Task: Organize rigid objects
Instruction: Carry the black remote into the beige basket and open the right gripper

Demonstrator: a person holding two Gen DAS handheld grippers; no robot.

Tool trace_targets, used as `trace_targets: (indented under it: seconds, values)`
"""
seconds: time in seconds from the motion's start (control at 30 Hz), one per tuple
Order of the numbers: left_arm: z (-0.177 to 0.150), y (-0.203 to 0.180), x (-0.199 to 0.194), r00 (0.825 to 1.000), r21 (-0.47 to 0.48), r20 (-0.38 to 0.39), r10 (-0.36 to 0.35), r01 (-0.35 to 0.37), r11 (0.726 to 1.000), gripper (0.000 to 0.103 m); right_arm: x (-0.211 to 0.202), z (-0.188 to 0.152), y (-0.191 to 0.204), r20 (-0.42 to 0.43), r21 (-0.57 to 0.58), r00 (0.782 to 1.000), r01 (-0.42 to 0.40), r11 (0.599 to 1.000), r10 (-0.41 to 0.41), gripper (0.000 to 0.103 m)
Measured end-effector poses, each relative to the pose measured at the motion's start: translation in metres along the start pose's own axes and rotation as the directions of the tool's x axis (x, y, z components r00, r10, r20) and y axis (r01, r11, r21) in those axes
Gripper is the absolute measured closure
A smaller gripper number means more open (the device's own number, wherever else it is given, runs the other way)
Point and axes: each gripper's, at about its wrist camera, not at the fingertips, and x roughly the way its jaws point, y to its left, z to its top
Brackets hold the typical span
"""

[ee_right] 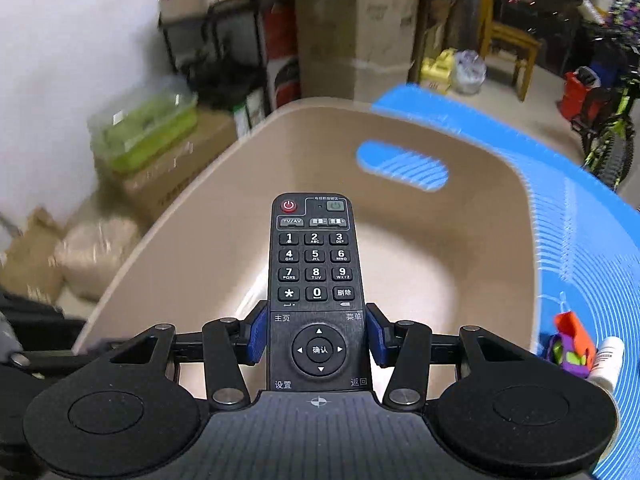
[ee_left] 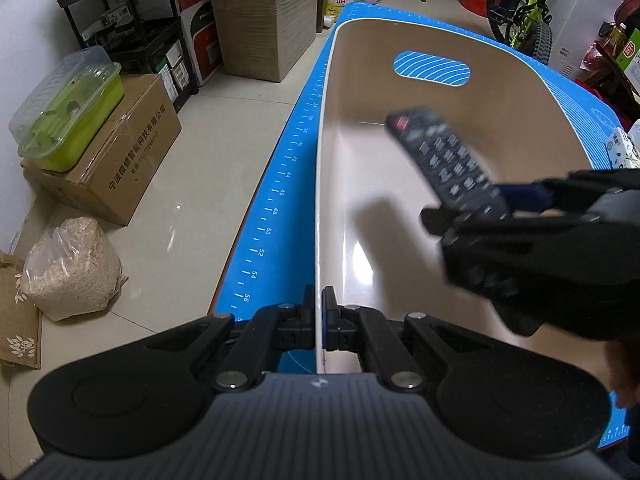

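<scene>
A beige plastic bin (ee_left: 500, 92) with a slot handle stands on the blue mat (ee_left: 280, 184). My left gripper (ee_left: 319, 320) is shut on the bin's near left rim. My right gripper (ee_right: 316, 336) is shut on a black TV remote (ee_right: 314, 264) and holds it above the bin's inside (ee_right: 460, 264), its buttons facing up. In the left wrist view the right gripper (ee_left: 472, 212) comes in from the right with the remote (ee_left: 444, 156) tilted over the bin. The bin's floor shows nothing in it.
On the mat right of the bin lie an orange and purple toy (ee_right: 570, 344) and a white tube (ee_right: 608, 360). A white patterned cube (ee_left: 620, 148) shows at the right edge. Cardboard boxes (ee_left: 120, 152), a green container (ee_left: 68, 112), a sack (ee_left: 72, 268) and a bicycle (ee_left: 524, 12) stand around.
</scene>
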Motion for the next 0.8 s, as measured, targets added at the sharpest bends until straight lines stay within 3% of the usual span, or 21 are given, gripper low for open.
trace_targets:
  seconds: [0.23,0.33,0.6,0.8]
  values:
    - [-0.001,-0.001,0.000,1.000,0.005,0.002,0.002,-0.002,1.000,0.100,0.033,-0.005,0.004,-0.189,-0.028,0.982,-0.002,1.000,-0.003,0.048]
    - [-0.001,-0.002,0.000,1.000,0.003,0.002,0.001,-0.001,1.000,0.100,0.037,-0.004,0.001,-0.219,-0.010,0.976,-0.013,1.000,0.010,0.049]
    - [-0.001,-0.002,0.000,1.000,0.002,0.001,0.002,-0.002,1.000,0.100,0.001,-0.001,-0.005,-0.092,0.011,0.995,-0.044,0.999,0.045,0.029]
    - [-0.001,-0.003,-0.001,1.000,0.000,0.001,0.002,-0.002,1.000,0.100,-0.053,0.000,-0.039,0.077,0.054,0.997,0.009,0.998,-0.013,0.021]
